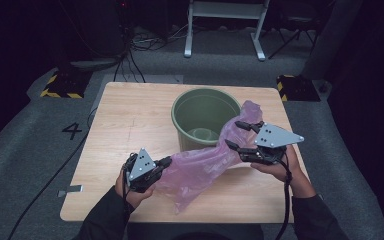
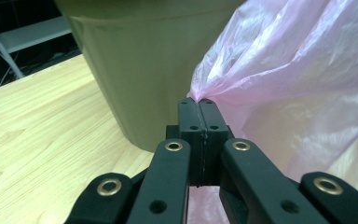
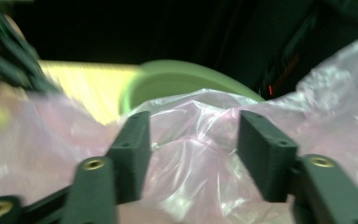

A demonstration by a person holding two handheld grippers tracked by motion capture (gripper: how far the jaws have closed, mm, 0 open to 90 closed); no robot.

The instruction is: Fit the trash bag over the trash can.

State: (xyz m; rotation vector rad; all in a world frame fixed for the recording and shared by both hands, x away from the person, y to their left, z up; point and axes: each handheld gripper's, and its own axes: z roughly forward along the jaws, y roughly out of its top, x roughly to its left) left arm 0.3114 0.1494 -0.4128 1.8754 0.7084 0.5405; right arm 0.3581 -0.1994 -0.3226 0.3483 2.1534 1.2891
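I see a thin, crinkled pink plastic bag [image 1: 200,167] beside a round green bucket [image 1: 205,120]. My left gripper [image 1: 164,162] pinches the bag's near-left edge. My right gripper [image 1: 236,134] spreads wide around its far-right end.

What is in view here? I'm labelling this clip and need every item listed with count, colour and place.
bucket: one, green, upright at the table's far middle.
plastic bag: one, pink translucent, stretched from the front of the table up to the bucket's right rim.
table: one, light wood, on a grey floor.
left gripper: one, black, jaws shut on a pinch of the bag.
right gripper: one, black, jaws open, with bag film between them.
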